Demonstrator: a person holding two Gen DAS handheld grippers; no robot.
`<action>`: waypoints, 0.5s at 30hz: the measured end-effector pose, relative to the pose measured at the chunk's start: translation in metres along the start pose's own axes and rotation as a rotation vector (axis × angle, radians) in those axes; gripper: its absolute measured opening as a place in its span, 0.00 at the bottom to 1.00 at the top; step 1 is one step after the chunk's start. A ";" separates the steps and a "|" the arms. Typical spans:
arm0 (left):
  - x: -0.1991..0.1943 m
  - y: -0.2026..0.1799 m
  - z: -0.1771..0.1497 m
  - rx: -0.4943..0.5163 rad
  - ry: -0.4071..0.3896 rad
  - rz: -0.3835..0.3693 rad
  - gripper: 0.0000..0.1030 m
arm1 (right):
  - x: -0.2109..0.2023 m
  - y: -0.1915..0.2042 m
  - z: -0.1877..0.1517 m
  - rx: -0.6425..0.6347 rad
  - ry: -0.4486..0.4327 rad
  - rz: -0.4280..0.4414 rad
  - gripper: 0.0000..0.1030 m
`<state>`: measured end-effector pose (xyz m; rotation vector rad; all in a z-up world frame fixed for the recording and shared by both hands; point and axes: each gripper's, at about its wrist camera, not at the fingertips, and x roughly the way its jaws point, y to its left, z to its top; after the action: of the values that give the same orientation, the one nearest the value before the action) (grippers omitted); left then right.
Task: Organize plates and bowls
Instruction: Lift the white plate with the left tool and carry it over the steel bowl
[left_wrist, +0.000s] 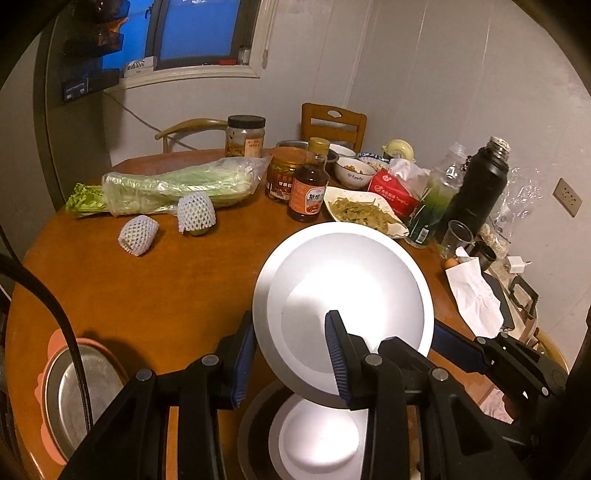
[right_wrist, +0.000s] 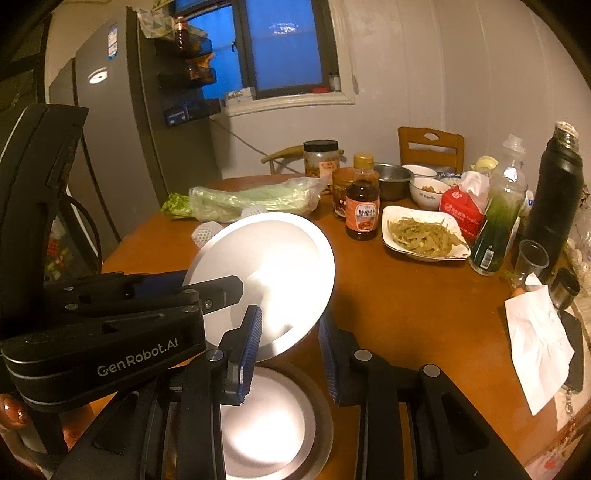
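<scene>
A white plate (left_wrist: 343, 280) (right_wrist: 269, 266) hangs tilted above the wooden table (left_wrist: 166, 288). My left gripper (left_wrist: 290, 360) is shut on its near-left rim, one blue pad on top and one underneath. My right gripper (right_wrist: 290, 350) is shut on the opposite rim. Each gripper shows in the other's view, the right gripper (left_wrist: 454, 347) at the plate's right edge and the left gripper (right_wrist: 221, 291) at its left edge. Directly below lies a second white plate (left_wrist: 317, 435) (right_wrist: 258, 424), resting in a grey metal dish (left_wrist: 255, 417) (right_wrist: 325, 424).
A steel plate (left_wrist: 74, 387) on a pink mat sits at the table's left edge. A dish of food (left_wrist: 362, 214), white bowl (left_wrist: 352, 171), sauce bottle (left_wrist: 308, 184), jars, bagged cabbage (left_wrist: 177, 188), black flask (left_wrist: 476, 188), glass and paper napkin (left_wrist: 476, 295) crowd the far and right side.
</scene>
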<state>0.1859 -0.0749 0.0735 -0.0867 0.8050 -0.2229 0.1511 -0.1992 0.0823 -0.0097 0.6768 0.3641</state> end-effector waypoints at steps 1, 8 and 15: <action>-0.003 -0.001 -0.001 0.002 -0.001 0.000 0.36 | -0.003 0.001 -0.001 -0.001 -0.004 0.001 0.31; -0.021 -0.002 -0.019 0.005 -0.010 0.009 0.36 | -0.022 0.011 -0.014 -0.010 -0.015 0.016 0.31; -0.027 -0.007 -0.034 0.017 0.000 0.009 0.36 | -0.034 0.015 -0.029 -0.010 -0.010 0.023 0.31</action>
<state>0.1418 -0.0758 0.0696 -0.0673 0.8028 -0.2211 0.1039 -0.2002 0.0818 -0.0098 0.6651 0.3898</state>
